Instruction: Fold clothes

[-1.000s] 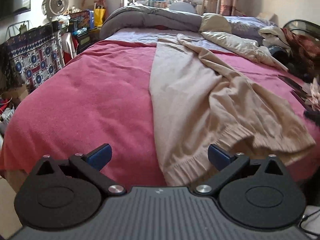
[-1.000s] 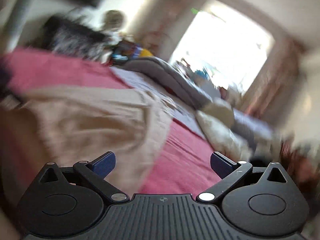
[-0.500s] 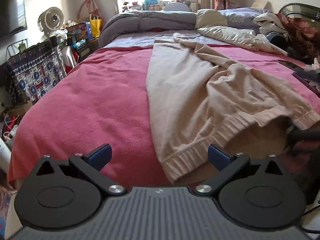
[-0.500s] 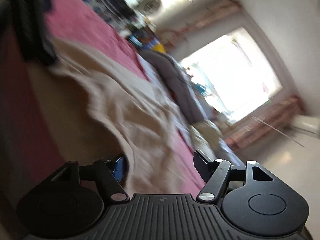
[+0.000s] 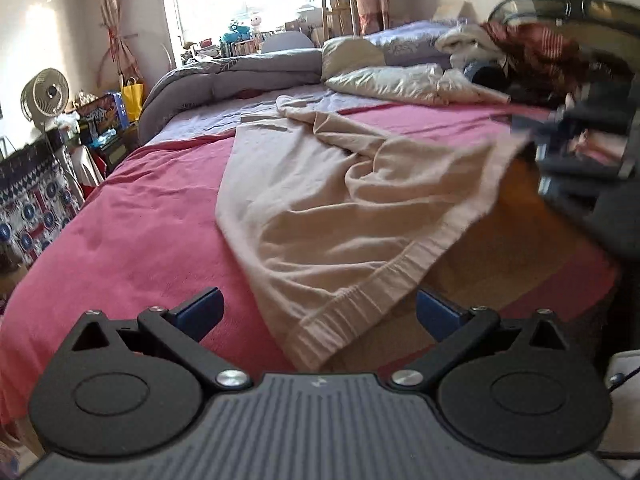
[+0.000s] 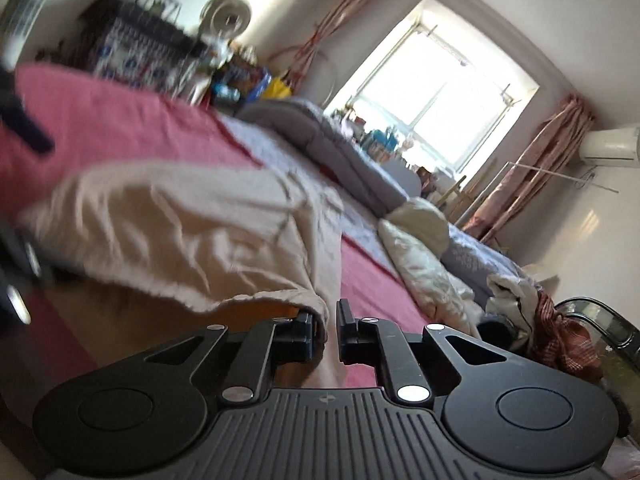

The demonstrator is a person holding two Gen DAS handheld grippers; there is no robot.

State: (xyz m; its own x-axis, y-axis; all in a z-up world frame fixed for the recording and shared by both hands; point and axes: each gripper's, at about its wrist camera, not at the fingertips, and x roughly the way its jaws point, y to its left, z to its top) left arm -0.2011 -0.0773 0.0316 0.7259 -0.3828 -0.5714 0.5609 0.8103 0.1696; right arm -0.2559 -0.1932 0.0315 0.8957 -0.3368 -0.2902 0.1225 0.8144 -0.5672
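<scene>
Beige trousers point(image 5: 328, 208) lie lengthwise on a pink bedspread point(image 5: 132, 224), the ribbed waistband nearest me. My left gripper point(image 5: 318, 312) is open and empty, just in front of the waistband's near corner. My right gripper point(image 6: 325, 330) is shut on the other waistband corner point(image 6: 280, 300) and holds it lifted off the bed; it shows blurred at the right of the left wrist view point(image 5: 576, 152). The lifted waistband edge point(image 5: 452, 240) slopes up to the right, showing the orange lining underneath.
A grey duvet point(image 5: 240, 76) and cream pillows point(image 5: 400, 80) lie at the bed's head. A pile of clothes point(image 5: 520, 48) sits at the far right. A fan point(image 5: 44, 96) and cluttered shelves stand left of the bed.
My right gripper has closed on the right waistband corner and lifted it up and to the right. My left gripper stays open and has tilted and moved closer to the waistband.
</scene>
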